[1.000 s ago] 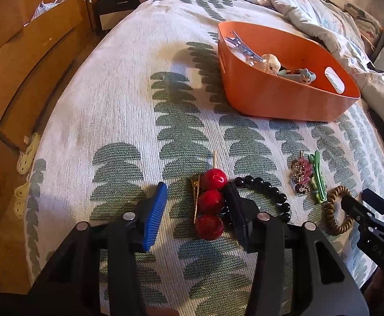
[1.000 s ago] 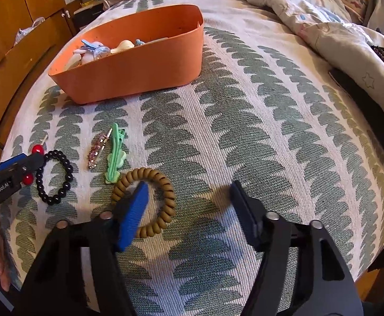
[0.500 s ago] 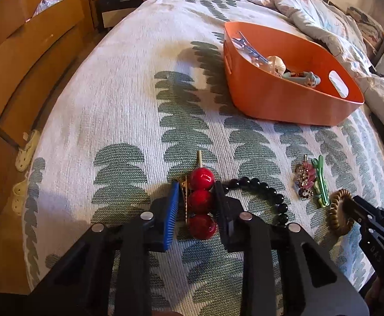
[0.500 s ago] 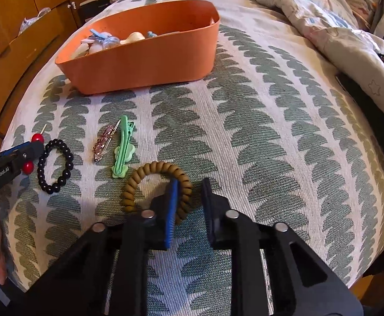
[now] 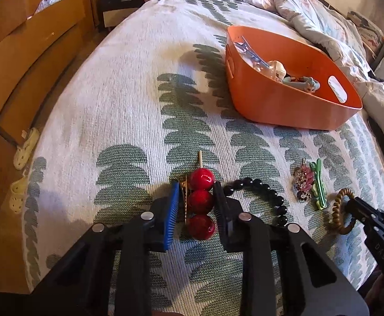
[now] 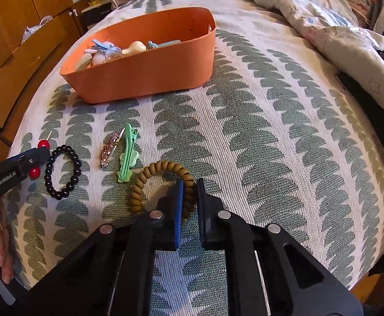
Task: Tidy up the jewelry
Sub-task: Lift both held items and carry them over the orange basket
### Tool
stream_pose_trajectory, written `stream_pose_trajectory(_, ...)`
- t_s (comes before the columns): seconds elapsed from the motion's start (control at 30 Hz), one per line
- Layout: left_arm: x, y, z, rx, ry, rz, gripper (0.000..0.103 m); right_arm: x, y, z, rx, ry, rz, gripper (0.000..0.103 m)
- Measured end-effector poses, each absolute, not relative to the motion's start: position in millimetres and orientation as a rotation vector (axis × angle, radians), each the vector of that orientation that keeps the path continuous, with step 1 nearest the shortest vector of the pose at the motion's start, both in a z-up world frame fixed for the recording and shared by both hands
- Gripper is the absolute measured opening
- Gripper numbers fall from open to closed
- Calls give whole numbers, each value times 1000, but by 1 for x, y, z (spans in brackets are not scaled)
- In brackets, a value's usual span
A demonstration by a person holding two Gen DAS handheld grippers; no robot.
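Note:
My left gripper (image 5: 195, 197) is shut on a red three-ball hair clip (image 5: 201, 201) lying on the bedspread; the clip also shows in the right wrist view (image 6: 43, 144). My right gripper (image 6: 190, 194) is shut on the rim of a tan spiral hair tie (image 6: 163, 184), which also shows in the left wrist view (image 5: 340, 210). A black bead bracelet (image 5: 265, 197) (image 6: 61, 171), a pink jewelled clip (image 5: 303, 181) (image 6: 110, 150) and a green clip (image 5: 319, 184) (image 6: 127, 155) lie between the two grippers. An orange bin (image 5: 284, 105) (image 6: 149, 71) holding several hair items stands farther back.
The patterned bedspread (image 6: 271, 131) covers the bed. A rumpled duvet (image 6: 323, 21) lies at the back right. Wooden drawers (image 5: 20, 52) and a nightstand (image 5: 118, 2) stand off the bed's left side, with pale sandals (image 5: 25, 144) on the floor.
Both grippers have moved forward and closed from wide open: the left one around the red ball clip, the right one on the tan spiral hair tie.

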State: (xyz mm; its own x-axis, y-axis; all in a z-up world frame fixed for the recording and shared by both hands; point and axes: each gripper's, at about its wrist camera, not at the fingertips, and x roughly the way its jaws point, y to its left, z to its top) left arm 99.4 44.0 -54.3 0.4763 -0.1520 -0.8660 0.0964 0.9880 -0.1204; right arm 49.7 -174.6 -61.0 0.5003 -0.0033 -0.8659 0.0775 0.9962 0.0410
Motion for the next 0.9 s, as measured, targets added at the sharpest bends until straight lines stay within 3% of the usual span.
stream_pose_trajectory(0.9,87,27,-8,-12,912,-190,28,40,-177,-14,122,911,-1,10)
